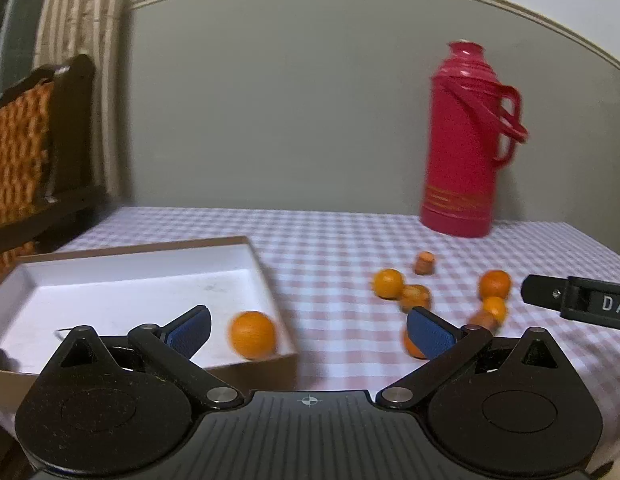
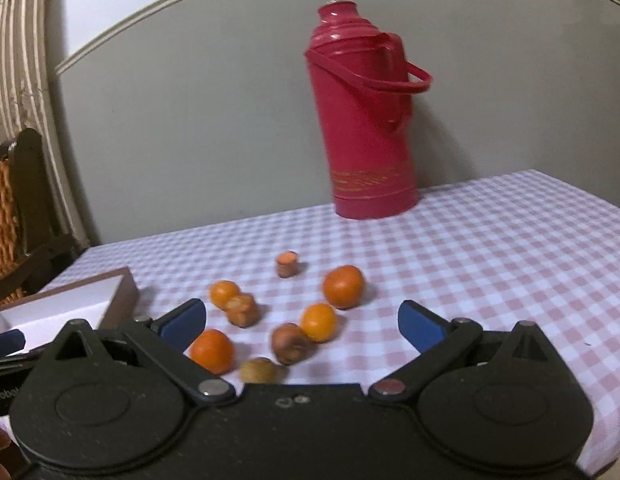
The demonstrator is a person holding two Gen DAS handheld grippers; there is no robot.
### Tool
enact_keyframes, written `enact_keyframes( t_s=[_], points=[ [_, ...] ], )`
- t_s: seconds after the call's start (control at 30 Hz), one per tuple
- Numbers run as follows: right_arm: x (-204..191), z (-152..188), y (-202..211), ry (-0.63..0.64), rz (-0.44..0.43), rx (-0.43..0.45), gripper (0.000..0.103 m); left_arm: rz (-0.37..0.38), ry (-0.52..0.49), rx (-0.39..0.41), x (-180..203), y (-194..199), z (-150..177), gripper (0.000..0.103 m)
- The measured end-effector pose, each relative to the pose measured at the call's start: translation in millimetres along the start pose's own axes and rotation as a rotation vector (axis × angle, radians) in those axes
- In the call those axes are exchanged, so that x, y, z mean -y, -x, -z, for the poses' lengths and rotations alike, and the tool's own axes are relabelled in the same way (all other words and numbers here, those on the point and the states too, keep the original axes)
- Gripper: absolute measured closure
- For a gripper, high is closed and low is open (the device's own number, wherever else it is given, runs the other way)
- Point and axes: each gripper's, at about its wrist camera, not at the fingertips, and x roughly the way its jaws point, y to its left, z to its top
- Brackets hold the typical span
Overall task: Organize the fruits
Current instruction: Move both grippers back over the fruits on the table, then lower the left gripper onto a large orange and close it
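One orange lies in the near right corner of the shallow white box. My left gripper is open and empty, above the box's right edge. Several oranges and brownish fruits lie scattered on the checked cloth to the right. In the right wrist view my right gripper is open and empty above that cluster: oranges, a brown fruit, a kiwi and a cut piece. The box corner shows at the left.
A tall red thermos stands at the back of the table near the wall; it also shows in the right wrist view. A dark chair with an orange woven seat back stands to the left. The right gripper's finger enters the left view.
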Motion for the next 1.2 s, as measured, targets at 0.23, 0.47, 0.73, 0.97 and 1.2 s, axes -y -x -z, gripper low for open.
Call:
enact_keyframes(
  t_s=[0.23, 0.47, 0.73, 0.97, 1.2],
  points=[
    [25.5, 1.0, 1.5, -0.047, 0.036, -0.014, 0.008, 0.059, -0.053, -0.014, 30.2, -7.4, 4.8, 0.000],
    [33.3, 1.6, -1.2, -0.049, 0.031, -0.030, 0.014, 0.086, -0.064, -0.042, 48.7, -19.8, 9.3, 0.000],
    [35.3, 3.5, -4.0, -0.040, 0.016, -0.055, 0.018, 0.102, -0.025, -0.078, 55.6, -36.7, 11.1, 0.015],
    [35.1, 3.7, -2.4, -0.036, 0.006, -0.053, 0.020, 0.096, 0.006, -0.102, 57.5, -52.3, 11.5, 0.028],
    [35.3, 3.9, -3.6, -0.036, 0.003, -0.058, 0.020, 0.108, 0.019, -0.127, 62.5, -64.9, 11.3, 0.045]
  ],
)
